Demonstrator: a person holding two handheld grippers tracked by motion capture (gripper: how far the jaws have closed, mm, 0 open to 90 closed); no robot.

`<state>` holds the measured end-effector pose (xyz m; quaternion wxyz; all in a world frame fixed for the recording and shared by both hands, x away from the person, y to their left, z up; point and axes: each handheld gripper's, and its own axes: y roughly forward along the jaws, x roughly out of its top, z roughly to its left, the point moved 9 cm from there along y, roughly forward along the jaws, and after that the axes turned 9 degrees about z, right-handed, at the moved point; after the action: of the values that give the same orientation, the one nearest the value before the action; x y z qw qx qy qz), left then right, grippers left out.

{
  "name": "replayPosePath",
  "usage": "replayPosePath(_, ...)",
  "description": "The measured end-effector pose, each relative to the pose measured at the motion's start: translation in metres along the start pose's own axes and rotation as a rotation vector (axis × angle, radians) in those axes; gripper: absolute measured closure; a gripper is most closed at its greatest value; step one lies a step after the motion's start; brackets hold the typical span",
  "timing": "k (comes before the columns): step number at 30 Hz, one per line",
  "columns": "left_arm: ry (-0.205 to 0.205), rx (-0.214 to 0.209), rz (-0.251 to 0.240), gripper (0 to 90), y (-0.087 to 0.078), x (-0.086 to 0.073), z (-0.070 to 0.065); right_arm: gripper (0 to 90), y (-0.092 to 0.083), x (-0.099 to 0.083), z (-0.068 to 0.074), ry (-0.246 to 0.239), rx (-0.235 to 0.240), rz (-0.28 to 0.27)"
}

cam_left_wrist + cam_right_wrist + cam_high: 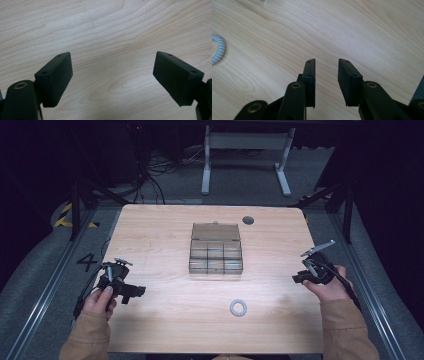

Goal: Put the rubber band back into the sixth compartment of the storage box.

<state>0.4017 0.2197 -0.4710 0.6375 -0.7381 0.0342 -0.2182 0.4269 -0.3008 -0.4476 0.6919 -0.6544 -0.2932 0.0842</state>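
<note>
High view looks down on a light wood counter (pixel 165 320) with a clear plastic box (pixel 216 255) in the middle, its lid standing open at the far side. The box is split into small compartments, and what is in them is too small to tell. A little white coiled ring (pixel 238 308) lies flat on the counter toward 6 o'clock from the box, well apart from it. A dark round spot (pixel 248 220) sits on the counter near the far edge, toward 1 o'clock from the box. The left gripper (pixel 133 293) is at 8 o'clock from the box, held in the person's left hand (pixel 100 299) near the counter's left edge. The right gripper (pixel 298 278) is at 4 o'clock from the box, held in the right hand (pixel 329 285) near the right edge. In the left gripper view the left gripper (pixel 113 75) has its fingers (pixel 58 75) spread wide over bare wood, with nothing between them. In the right gripper view the right gripper (pixel 326 75) has its fingers (pixel 310 77) close together with a narrow gap, holding nothing, and the ring (pixel 218 48) shows at the left edge of that view.
</note>
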Motion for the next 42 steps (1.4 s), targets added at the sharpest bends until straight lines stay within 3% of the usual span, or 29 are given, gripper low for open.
replayPosePath(10, 0.008, -0.007, 0.000, 16.6, -0.001, 0.000, -0.001, 67.2, -0.001, 0.007, 0.009, -0.031, 0.010, -0.015)
replayPosePath(23, 0.014, -0.014, 0.002, 16.6, -0.001, 0.000, -0.004, 67.3, -0.002, 0.017, 0.046, -0.136, 0.086, -0.014)
replayPosePath(35, 0.016, -0.016, -0.002, 16.6, -0.002, 0.000, -0.006, 68.7, -0.005, 0.023, 0.078, -0.198, 0.178, -0.017)
replayPosePath(42, 0.017, -0.018, -0.003, 16.6, -0.002, 0.001, -0.006, 68.1, -0.008, 0.028, 0.092, -0.254, 0.175, -0.041)
